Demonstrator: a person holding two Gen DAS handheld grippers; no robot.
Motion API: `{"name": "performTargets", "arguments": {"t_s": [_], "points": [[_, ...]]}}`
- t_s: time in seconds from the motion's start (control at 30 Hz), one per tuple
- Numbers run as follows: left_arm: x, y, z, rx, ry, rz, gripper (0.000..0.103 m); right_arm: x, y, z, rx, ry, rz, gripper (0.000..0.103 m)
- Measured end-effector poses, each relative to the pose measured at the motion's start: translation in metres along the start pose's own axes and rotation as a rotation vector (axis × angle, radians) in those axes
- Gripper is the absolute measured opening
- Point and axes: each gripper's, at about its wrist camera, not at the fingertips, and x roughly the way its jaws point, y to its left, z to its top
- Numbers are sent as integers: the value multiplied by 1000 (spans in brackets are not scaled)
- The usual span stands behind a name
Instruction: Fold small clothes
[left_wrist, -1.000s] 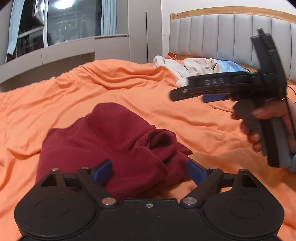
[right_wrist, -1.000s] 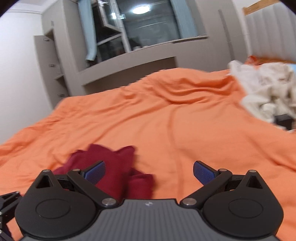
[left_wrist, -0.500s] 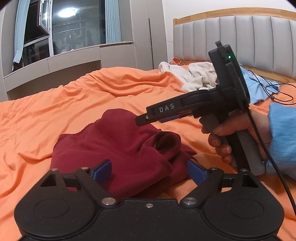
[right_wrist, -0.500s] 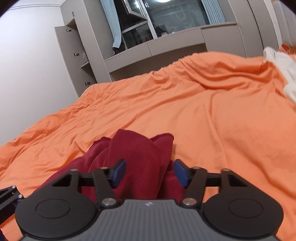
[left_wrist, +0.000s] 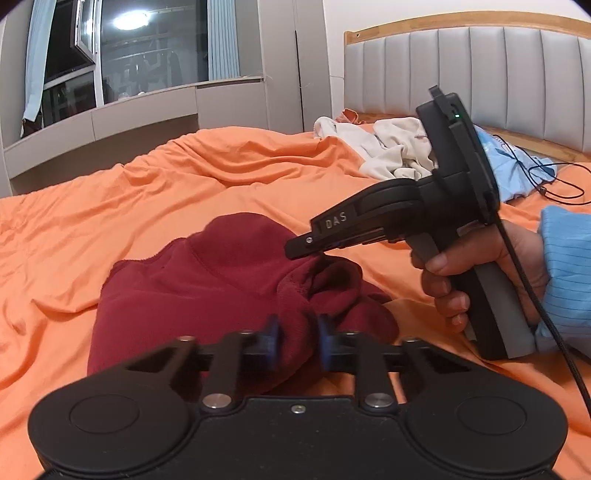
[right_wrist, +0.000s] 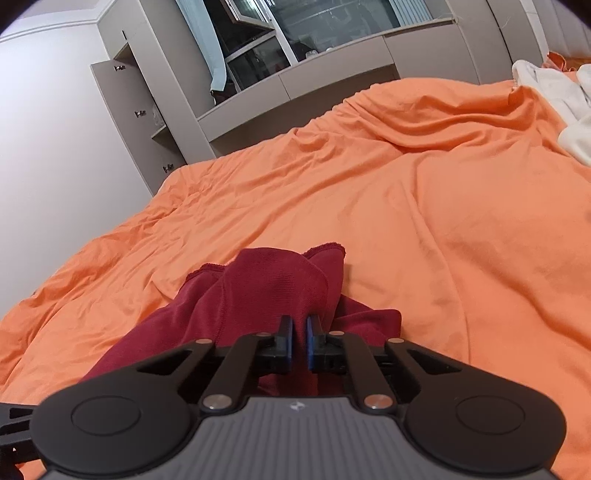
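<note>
A dark red fleece garment (left_wrist: 207, 280) lies crumpled on the orange bedspread (left_wrist: 110, 206). In the left wrist view my left gripper (left_wrist: 298, 341) is at the garment's near edge. Its jaws are closing, and the blue pads (left_wrist: 271, 341) squeeze a raised fold of the cloth. My right gripper (left_wrist: 299, 253) comes in from the right, held by a hand (left_wrist: 480, 266) in a light blue sleeve, with its tip down on the garment's bunched right side. In the right wrist view the right gripper (right_wrist: 300, 341) is shut, pinching a ridge of the red garment (right_wrist: 273, 284).
A heap of cream clothes (left_wrist: 391, 151) and a light blue garment (left_wrist: 517, 173) lie near the padded headboard (left_wrist: 480, 74), with a black cable (left_wrist: 554, 181) trailing there. Grey window cabinets (left_wrist: 147, 107) border the far side of the bed. Bare orange bedspread (right_wrist: 443, 203) stretches beyond the garment.
Both grippers went from wide open to closed on folds of the red garment. The right gripper came down and in from the right onto the cloth. The left stayed in place.
</note>
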Motion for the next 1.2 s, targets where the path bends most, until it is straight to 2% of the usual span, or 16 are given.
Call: {"name": "performTargets", "arguments": {"t_s": [0.07, 0.3, 0.43, 0.63, 0.73, 0.9, 1.03, 1.1, 1.17, 1.2], "points": [[0, -1, 1, 6, -2, 9, 12, -4, 1, 2, -3, -17, -3, 7], [-4, -4, 9, -11, -35, -1, 12, -24, 1, 7, 12, -65, -9, 7], [-2, -13, 10, 16, -36, -16, 12, -34, -8, 9, 36, -78, -21, 7], [8, -22, 6, 55, -10, -44, 12, -28, -18, 5, 52, -29, -86, 7], [12, -23, 2, 55, 8, -54, 15, -21, -22, -3, 72, 17, -108, 7], [11, -21, 1, 38, 7, -80, 19, -18, -20, -8, 68, 35, -124, 7], [10, -17, 0, 15, 8, -104, 35, -18, -18, -8, 69, 30, -125, 7], [7, -14, 0, -2, 6, -111, 48, -19, -19, -6, 63, 16, -125, 7], [4, -11, 1, -24, -8, -113, 72, -18, -17, -4, 47, -8, -130, 7], [2, -9, 1, -36, -17, -111, 75, -17, -18, -3, 41, -16, -131, 7]]}}
